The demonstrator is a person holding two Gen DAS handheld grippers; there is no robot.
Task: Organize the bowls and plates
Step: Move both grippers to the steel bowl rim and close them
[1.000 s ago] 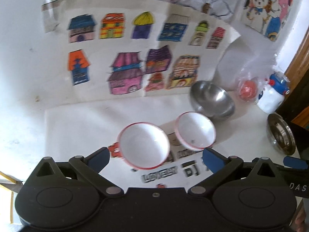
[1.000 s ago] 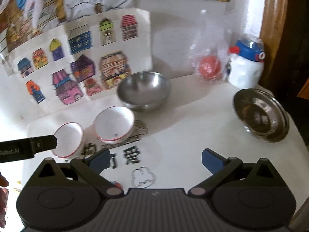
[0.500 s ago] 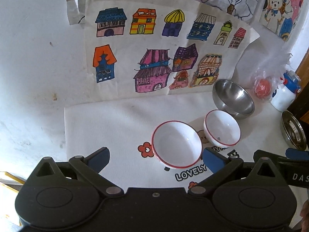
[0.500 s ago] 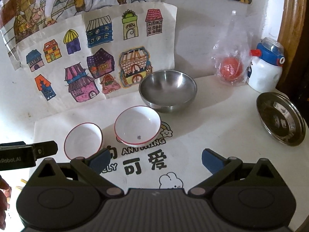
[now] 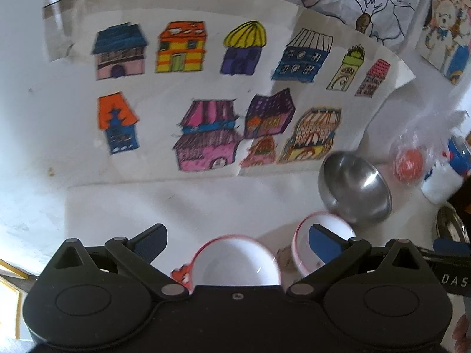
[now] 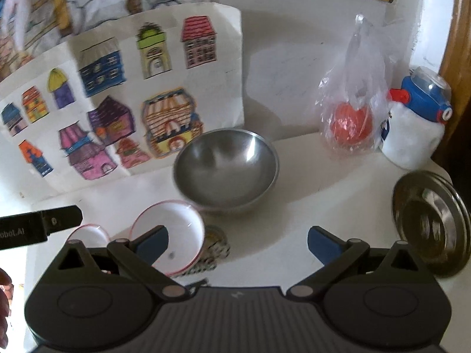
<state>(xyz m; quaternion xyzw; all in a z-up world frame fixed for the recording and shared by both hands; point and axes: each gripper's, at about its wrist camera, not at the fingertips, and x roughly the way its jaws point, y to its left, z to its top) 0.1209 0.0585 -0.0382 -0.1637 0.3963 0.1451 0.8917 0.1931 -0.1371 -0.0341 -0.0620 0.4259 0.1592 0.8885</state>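
Two white bowls with red rims sit side by side on the white printed cloth: one [image 5: 238, 261] low between the fingers of my left gripper [image 5: 237, 239], the other [image 5: 321, 238] just right of it. The same pair shows in the right wrist view, left bowl [image 6: 88, 234] and right bowl [image 6: 176, 235]. A steel bowl [image 6: 226, 167] [image 5: 356, 188] stands behind them near the wall. A steel plate [image 6: 429, 220] [image 5: 452, 226] lies at the table's right edge. My right gripper [image 6: 237, 239] hovers over bare cloth, its left fingertip in front of the right white bowl. Both grippers are open and hold nothing.
A clear bag with a red ball [image 6: 350, 123] and a white bottle with a blue cap [image 6: 412, 129] stand at the back right. A paper sheet of coloured house drawings [image 5: 206, 97] hangs on the wall behind. A wooden frame [image 6: 453, 67] borders the right side.
Both grippers have dropped and moved forward toward the bowls. The white bowls now sit lower in both views, partly behind the fingers.
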